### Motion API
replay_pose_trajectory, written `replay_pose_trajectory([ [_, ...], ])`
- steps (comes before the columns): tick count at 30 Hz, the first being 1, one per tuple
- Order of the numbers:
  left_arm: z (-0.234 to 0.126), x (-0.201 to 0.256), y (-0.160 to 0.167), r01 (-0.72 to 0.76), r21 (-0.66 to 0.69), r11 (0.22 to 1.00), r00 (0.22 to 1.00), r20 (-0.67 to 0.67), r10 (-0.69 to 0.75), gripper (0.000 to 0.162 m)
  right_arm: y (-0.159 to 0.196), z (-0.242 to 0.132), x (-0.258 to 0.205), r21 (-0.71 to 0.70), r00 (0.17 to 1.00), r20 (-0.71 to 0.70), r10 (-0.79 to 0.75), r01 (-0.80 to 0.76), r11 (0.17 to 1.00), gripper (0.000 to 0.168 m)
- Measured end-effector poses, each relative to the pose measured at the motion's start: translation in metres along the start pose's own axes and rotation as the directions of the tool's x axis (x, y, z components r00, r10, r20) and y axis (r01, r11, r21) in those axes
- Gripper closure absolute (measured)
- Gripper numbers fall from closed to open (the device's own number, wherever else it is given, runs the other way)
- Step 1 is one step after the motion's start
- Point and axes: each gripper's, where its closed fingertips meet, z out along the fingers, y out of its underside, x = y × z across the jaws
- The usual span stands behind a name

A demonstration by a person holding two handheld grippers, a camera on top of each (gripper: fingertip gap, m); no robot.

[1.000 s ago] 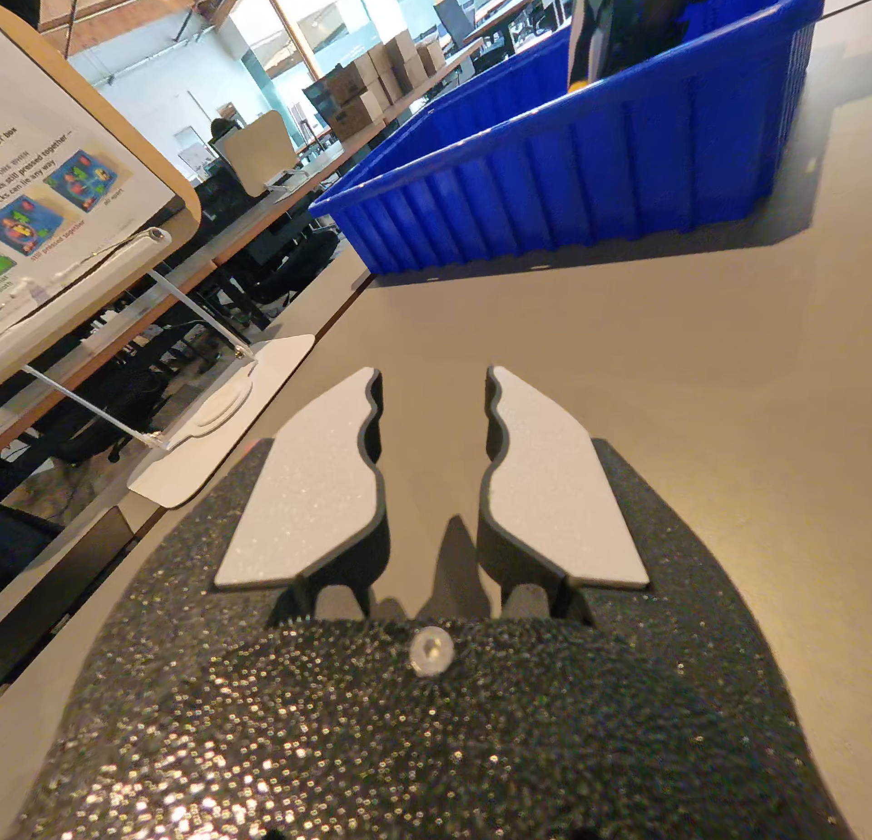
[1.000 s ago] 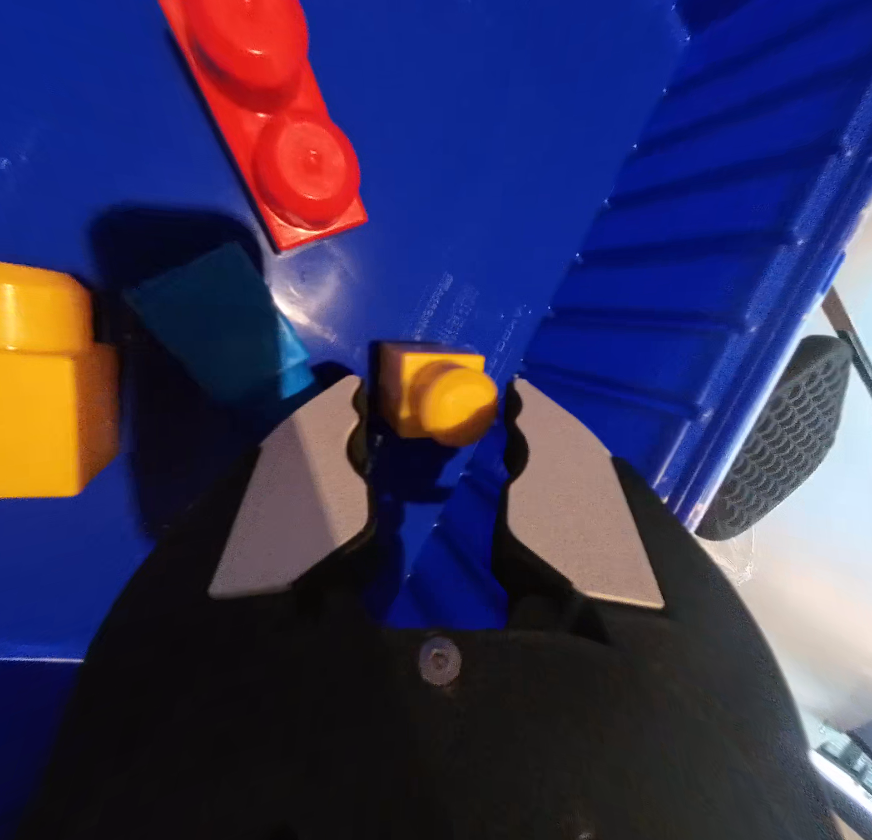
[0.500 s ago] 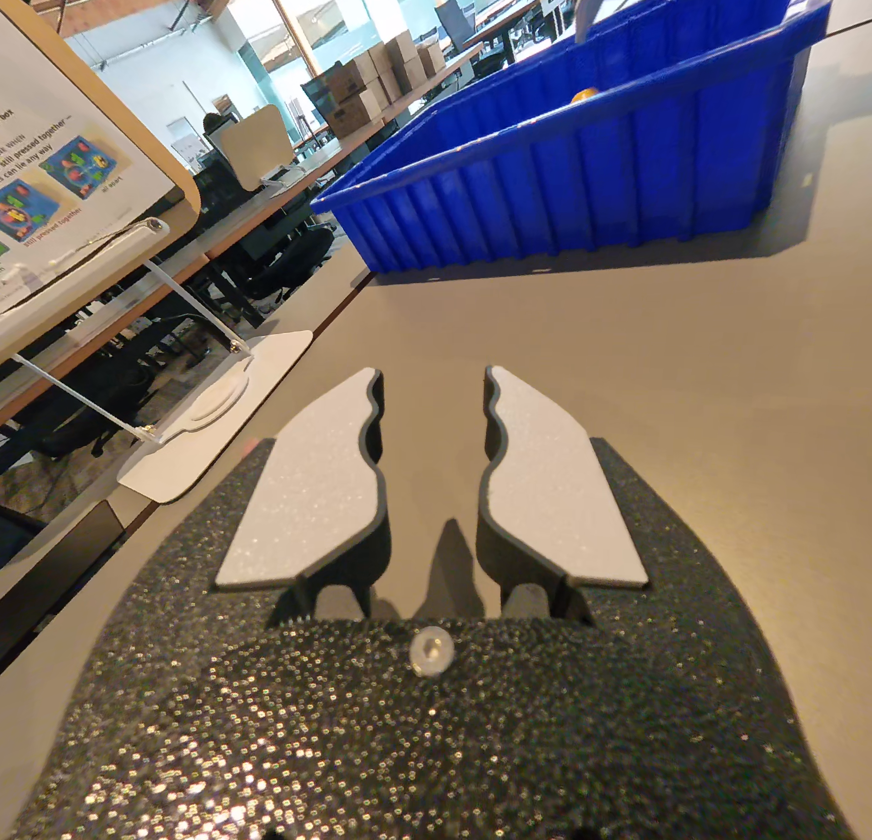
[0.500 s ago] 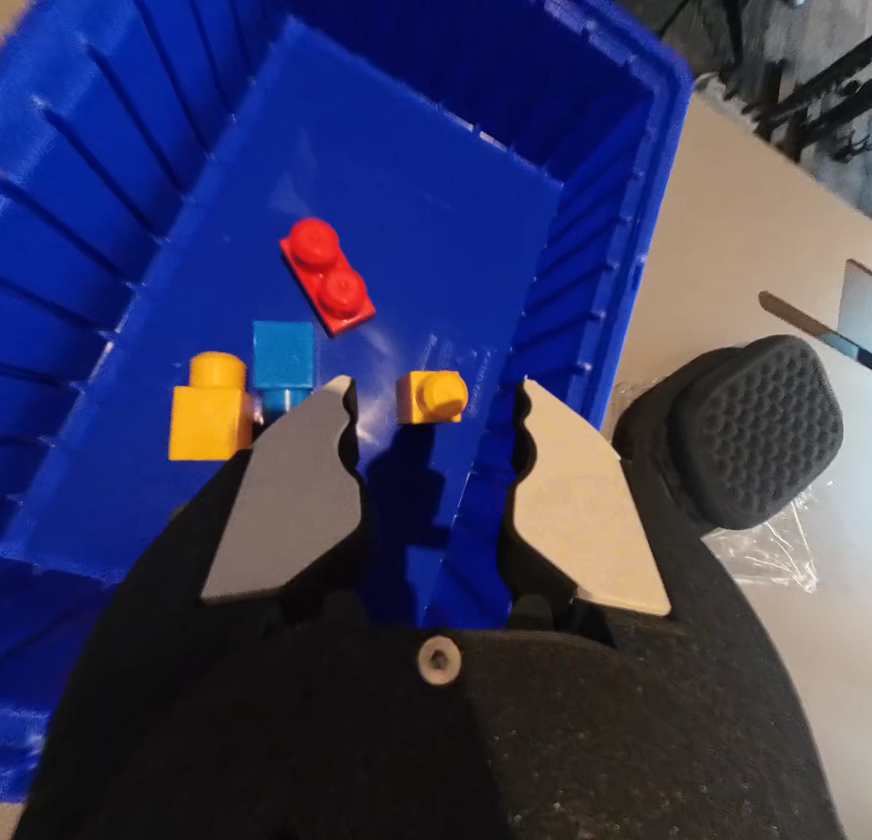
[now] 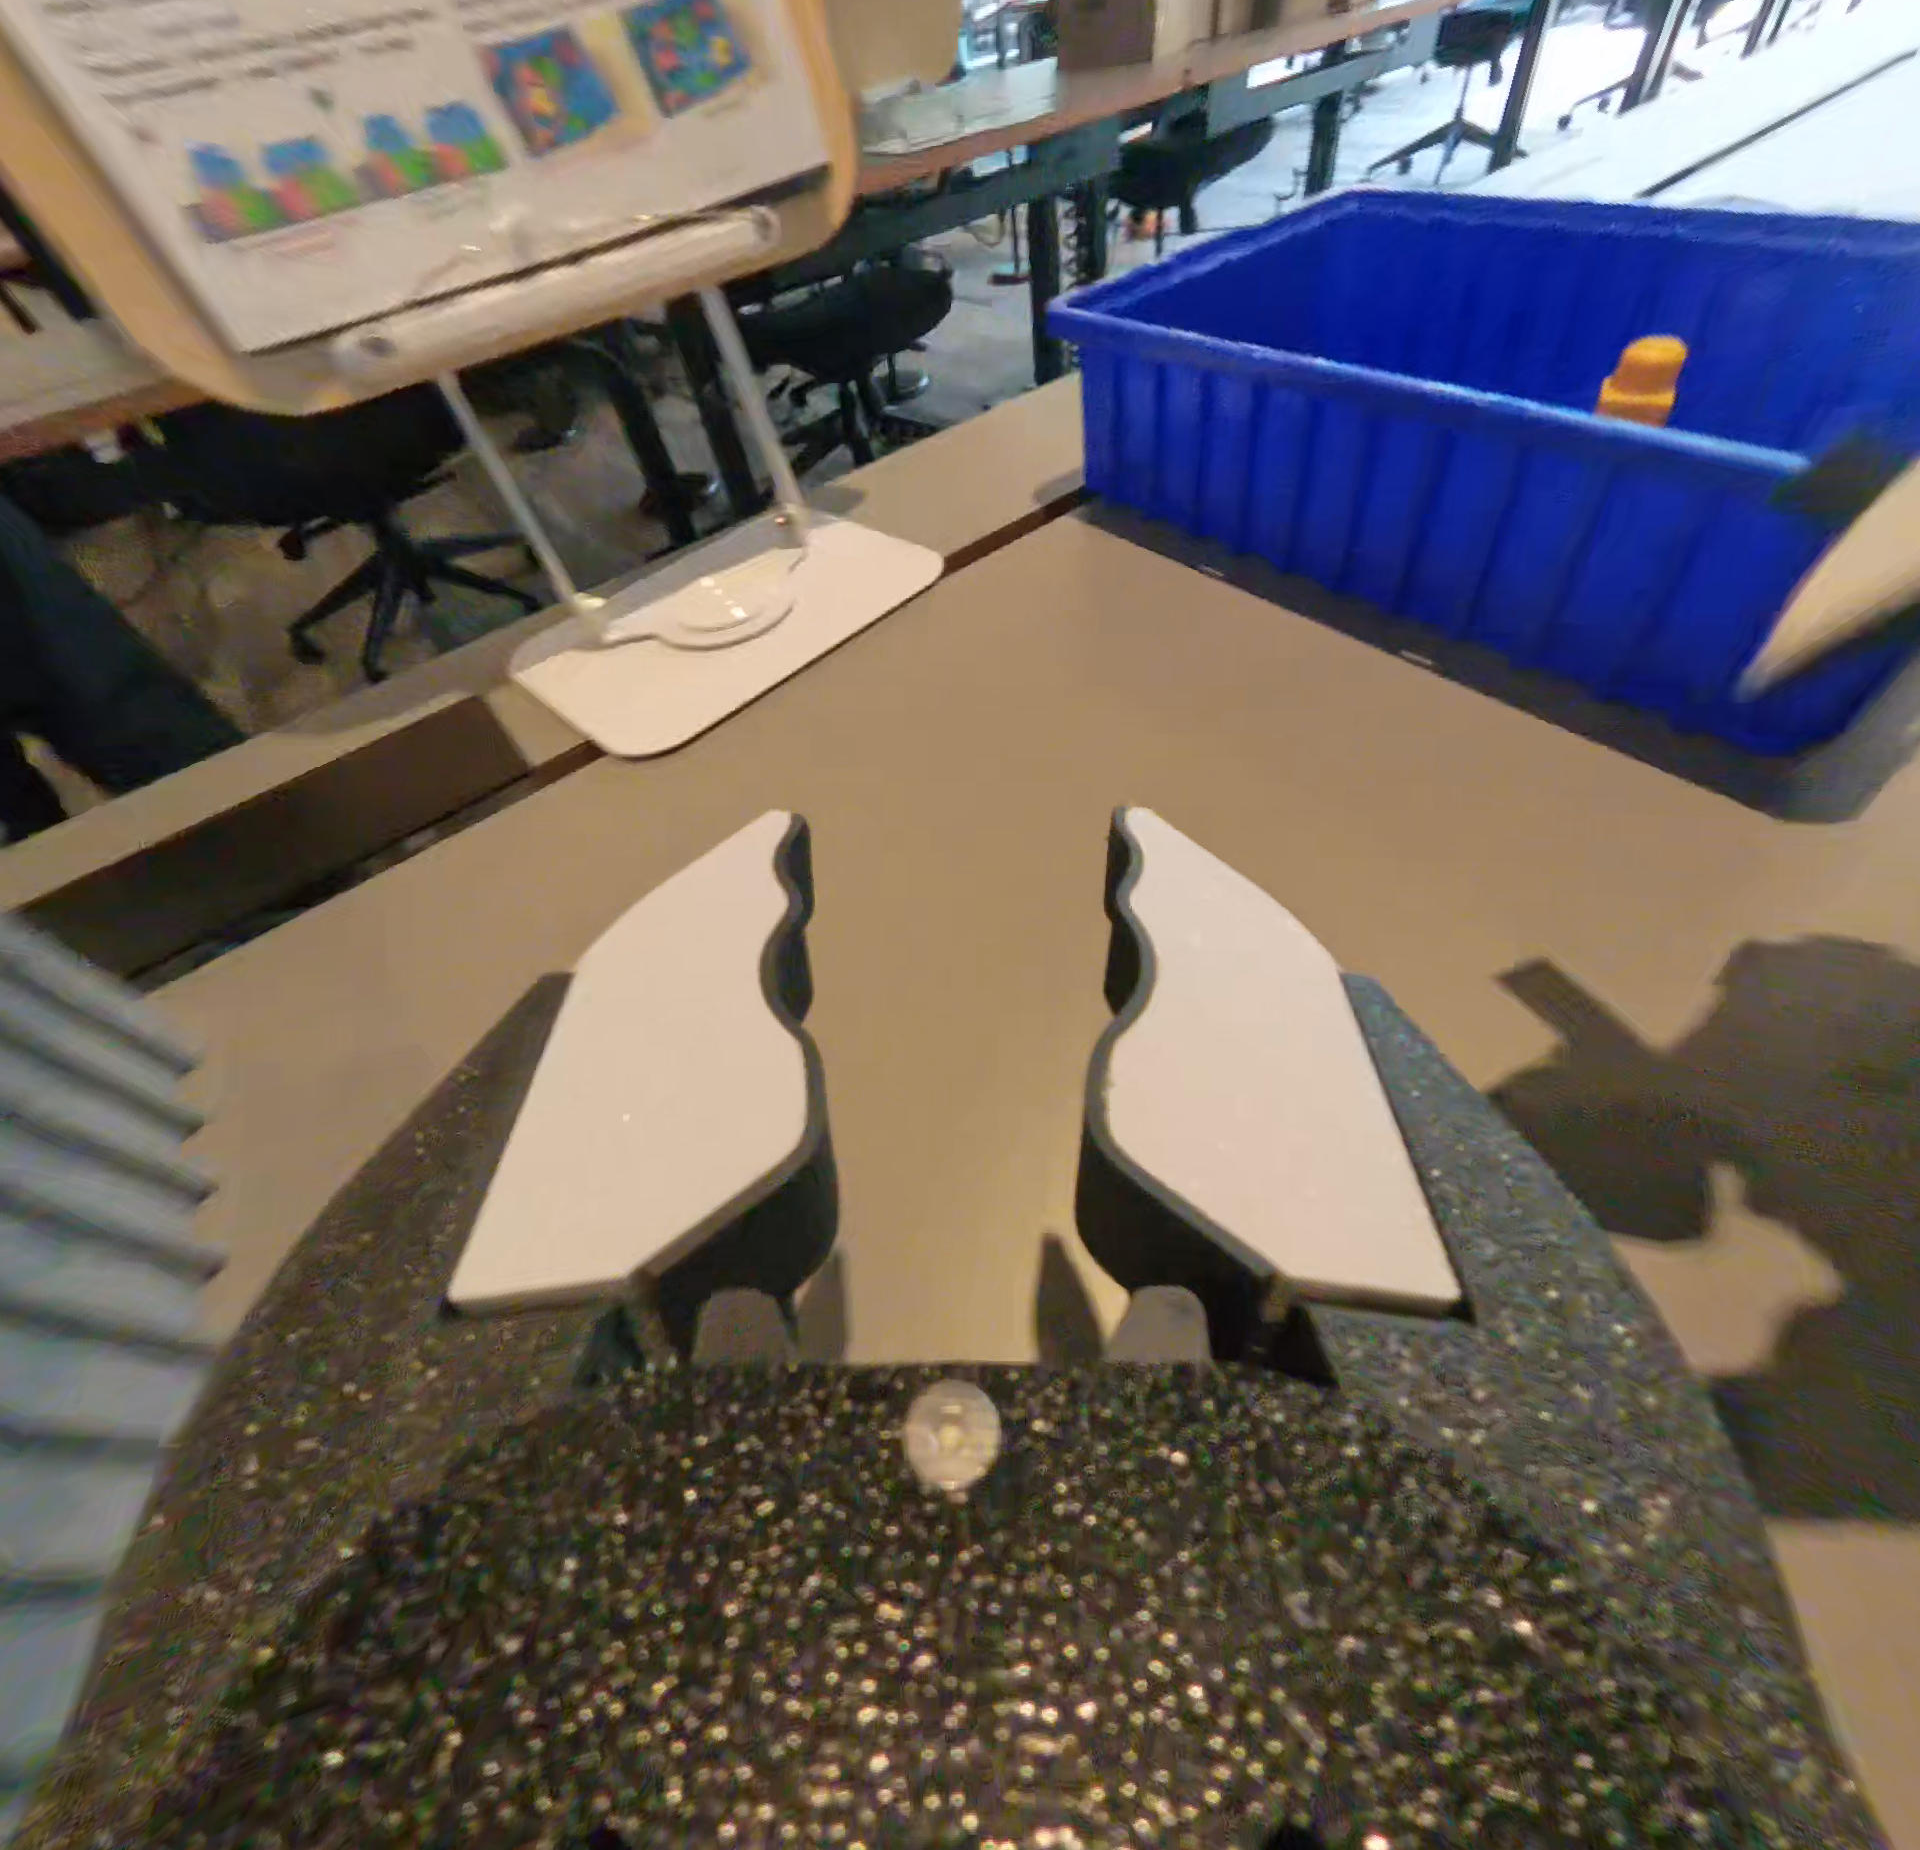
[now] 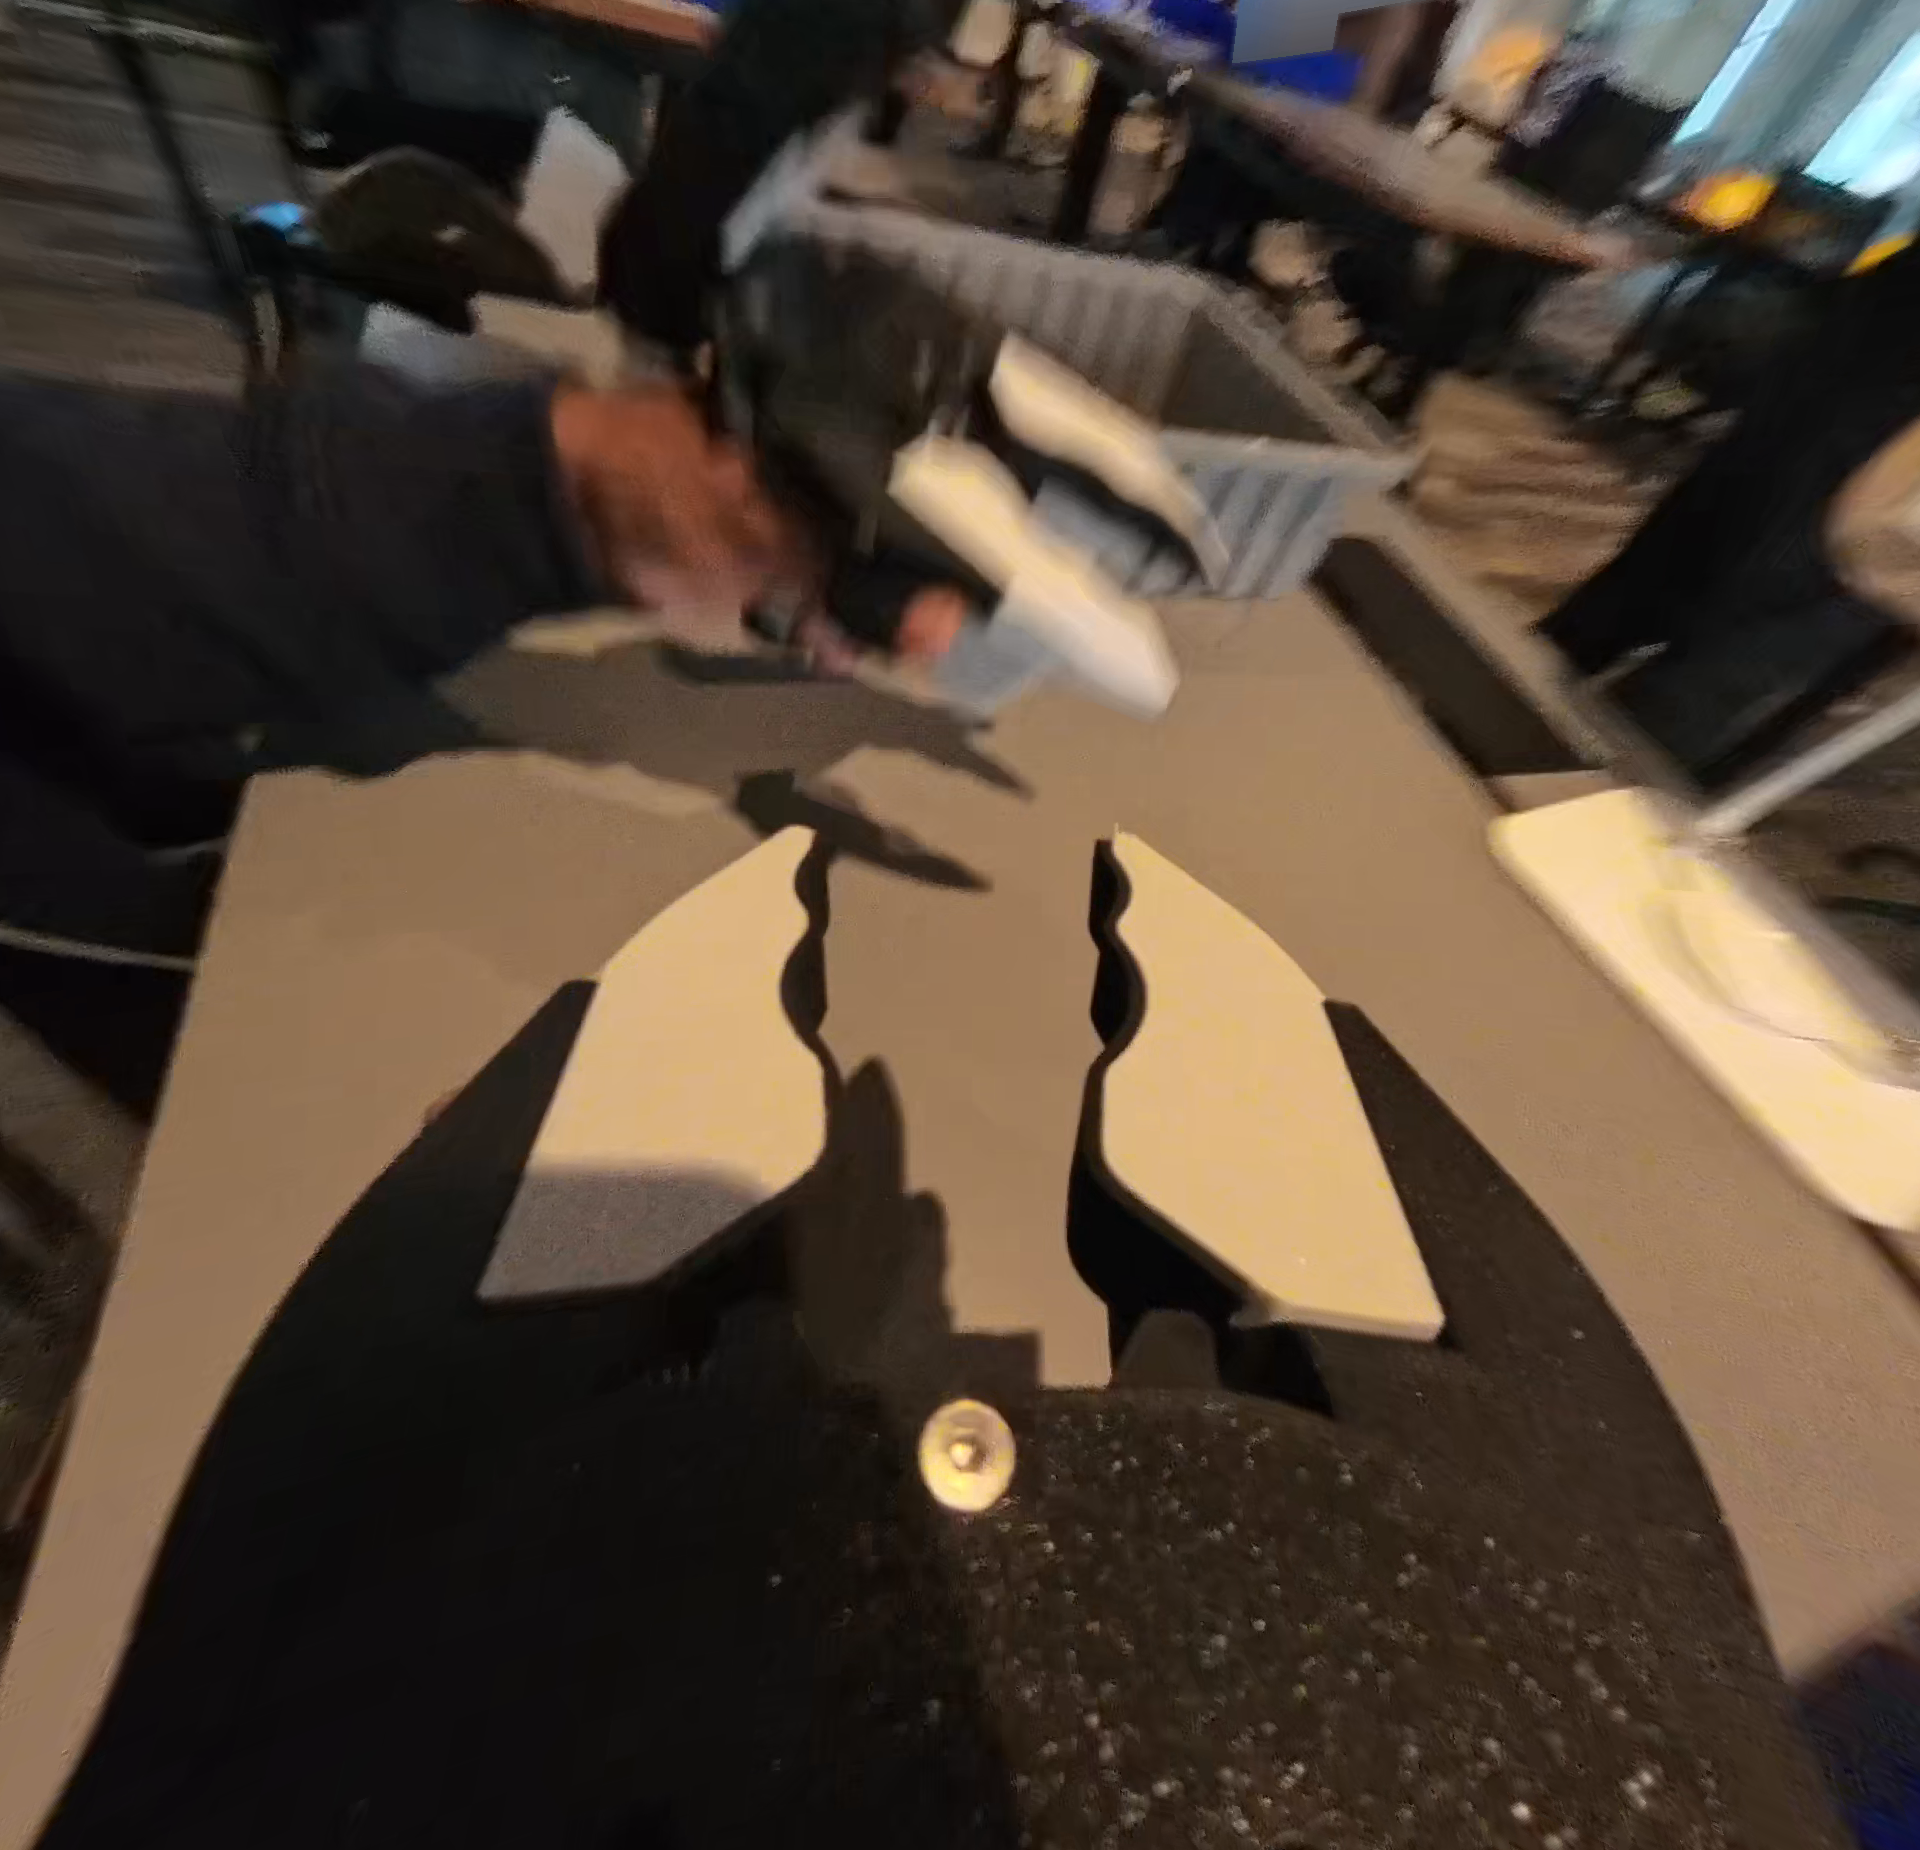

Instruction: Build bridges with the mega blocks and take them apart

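Note:
My left gripper [image 5: 956,834] is open and empty, low over the grey table [image 5: 1039,657]. A blue bin [image 5: 1455,533] stands at the back right, with a yellow block [image 5: 1636,382] showing above its rim. One of the right gripper's fingers [image 5: 1839,595] shows blurred at the right edge in front of the bin. In the right wrist view my right gripper [image 6: 961,844] is open and empty above the same table [image 6: 1299,813]. It faces the left gripper's fingers [image 6: 1039,574], which a person's hand [image 6: 675,512] holds. No block lies on the table in either view.
An instruction board [image 5: 416,107] on a white stand base [image 5: 727,637] sits at the table's back left edge; the base also shows in the right wrist view [image 6: 1683,979]. A grey ribbed bin [image 6: 1195,418] stands behind the left gripper. Chairs and desks lie beyond the table.
The right gripper rose out of the blue bin, leaving the yellow block there, and swung round over the table. The left gripper turned toward the board and opened wider.

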Motion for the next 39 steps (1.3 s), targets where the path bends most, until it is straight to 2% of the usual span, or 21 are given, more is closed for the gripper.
replay_pose_trajectory([
  [3,-0.066,-0.042,-0.017,-0.079,-0.071,0.994,0.991,0.1,0.086,0.109,0.036,0.037,-0.028,-0.042,0.989,0.121,0.09,-0.086,0.995,0.118],
  [5,-0.107,-0.087,-0.022,-0.147,-0.189,0.971,0.966,0.184,0.182,0.111,0.051,0.052,-0.039,-0.045,0.971,0.177,0.161,-0.155,0.987,0.119],
  [7,-0.135,-0.133,-0.011,-0.17,-0.356,0.919,0.952,0.183,0.247,0.111,0.061,0.061,-0.047,-0.066,0.954,0.221,0.204,-0.195,0.979,0.119],
  [9,-0.149,-0.167,0.018,-0.152,-0.525,0.838,0.971,0.08,0.226,0.106,0.066,0.063,-0.054,-0.087,0.949,0.249,0.195,-0.178,0.98,0.119],
  [12,-0.153,-0.201,0.079,-0.118,-0.74,0.663,0.993,-0.082,0.085,0.101,0.075,0.064,-0.057,-0.107,0.954,0.247,0.169,-0.146,0.983,0.121],
  [15,-0.141,-0.215,0.133,-0.032,-0.854,0.519,0.993,-0.086,-0.08,0.095,0.076,0.064,-0.058,-0.107,0.955,0.245,0.164,-0.142,0.984,0.122],
  [18,-0.124,-0.212,0.163,0.042,-0.894,0.447,0.987,-0.033,-0.159,0.081,0.079,0.064,-0.057,-0.115,0.958,0.236,0.161,-0.137,0.984,0.123],
  [20,-0.115,-0.21,0.17,0.065,-0.894,0.444,0.985,-0.014,-0.172,0.076,0.078,0.064,-0.057,-0.11,0.959,0.235,0.156,-0.134,0.985,0.124],
  [23,-0.107,-0.204,0.174,0.116,-0.894,0.432,0.973,0.014,-0.232,0.076,0.08,0.065,-0.058,-0.118,0.958,0.24,0.154,-0.129,0.985,0.125],
  [26,-0.112,-0.209,0.176,0.124,-0.904,0.409,0.974,0.032,-0.226,0.069,0.08,0.065,-0.059,-0.123,0.956,0.249,0.155,-0.127,0.984,0.125],
  [29,-0.128,-0.222,0.181,0.069,-0.94,0.334,0.986,0.013,-0.167,0.06,0.081,0.065,-0.06,-0.124,0.956,0.252,0.15,-0.122,0.985,0.126],
  [32,-0.143,-0.248,0.179,0.037,-0.962,0.271,0.997,0.018,-0.075,0.066,0.081,0.065,-0.061,-0.127,0.958,0.251,0.139,-0.11,0.986,0.125],
  [33,-0.145,-0.249,0.176,0.037,-0.961,0.273,0.996,0.015,-0.084,0.065,0.082,0.065,-0.061,-0.128,0.959,0.249,0.134,-0.104,0.986,0.126],
  [36,-0.135,-0.237,0.164,0.015,-0.936,0.351,0.988,-0.039,-0.146,0.065,0.082,0.065,-0.062,-0.129,0.961,0.249,0.122,-0.092,0.987,0.126],
  [39,-0.131,-0.231,0.171,-0.07,-0.938,0.338,0.987,-0.115,-0.113,0.06,0.083,0.065,-0.063,-0.133,0.96,0.254,0.121,-0.089,0.987,0.126],
])
